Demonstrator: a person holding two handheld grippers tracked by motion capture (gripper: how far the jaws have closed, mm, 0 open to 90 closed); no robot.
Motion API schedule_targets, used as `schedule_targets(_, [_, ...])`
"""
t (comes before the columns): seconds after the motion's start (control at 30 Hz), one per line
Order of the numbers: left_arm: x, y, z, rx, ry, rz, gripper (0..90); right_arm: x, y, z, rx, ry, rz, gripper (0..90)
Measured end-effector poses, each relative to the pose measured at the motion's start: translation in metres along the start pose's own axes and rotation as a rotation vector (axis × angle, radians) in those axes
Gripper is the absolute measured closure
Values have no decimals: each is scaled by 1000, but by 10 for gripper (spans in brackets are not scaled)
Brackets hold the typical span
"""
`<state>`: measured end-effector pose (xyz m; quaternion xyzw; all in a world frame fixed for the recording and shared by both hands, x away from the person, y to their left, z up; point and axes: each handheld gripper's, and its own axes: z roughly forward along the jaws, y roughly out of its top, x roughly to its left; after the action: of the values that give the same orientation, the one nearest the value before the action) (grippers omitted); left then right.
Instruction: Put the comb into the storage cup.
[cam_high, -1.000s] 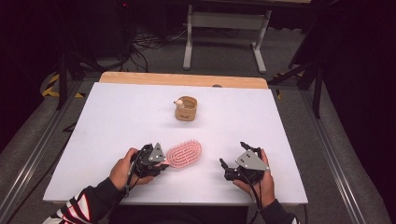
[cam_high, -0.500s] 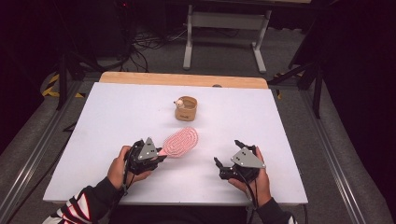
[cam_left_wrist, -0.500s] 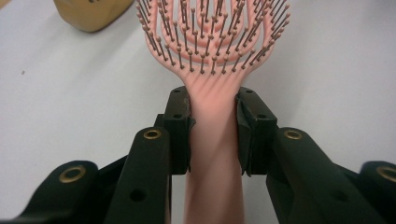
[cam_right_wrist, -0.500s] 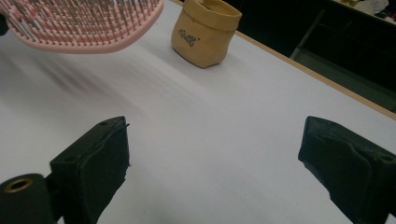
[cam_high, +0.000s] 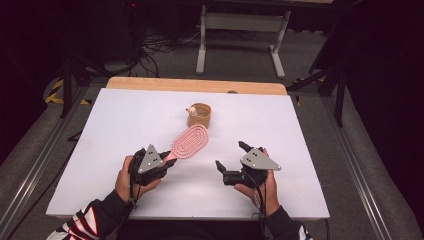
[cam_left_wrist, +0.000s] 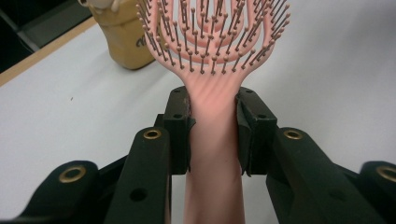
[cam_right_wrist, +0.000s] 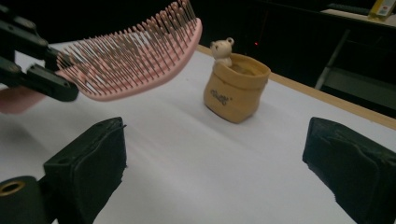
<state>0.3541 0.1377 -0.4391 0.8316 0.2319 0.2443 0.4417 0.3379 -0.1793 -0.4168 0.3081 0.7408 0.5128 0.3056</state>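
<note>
Left tool (cam_left_wrist: 212, 135): clenched on hairbrush (cam_high: 190, 141) handle, head toward 1 o'clock | Right tool (cam_high: 231, 161): released, idle | Handling: likely light, stiff plastic; handle neck best hold.

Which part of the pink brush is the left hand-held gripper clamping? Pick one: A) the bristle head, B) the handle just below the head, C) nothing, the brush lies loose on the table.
B: in the left gripper view the jaws of the left hand-held gripper press both sides of the handle of the brush, just below the bristles.
</note>
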Motion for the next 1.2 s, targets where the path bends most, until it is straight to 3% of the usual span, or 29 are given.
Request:
schedule_targets(0.23, [-4,-1,-6,-76,40,-9,697,10,23,12,-46,63,38,63])
schedule_targets(0.43, [-9,-1,-10,-137,59,-7,697,15,33,21,-45,141,89,65])
schedule_targets(0.5, [-12,-1,-10,-154,65,-3,697,17,35,24,-36,143,96,64])
schedule_targets(0.77, [-22,4,-7,-192,57,17,697,26,43,35,-42,210,152,68])
schedule_targets(0.93, [-28,4,-5,-203,58,30,697,31,47,43,-12,214,189,120])
schedule_targets(1.1, [-31,5,-1,-203,48,37,697,34,49,47,-40,255,235,198])
schedule_targets(1.2, [-31,5,1,-199,49,40,697,32,49,47,-62,244,265,301])
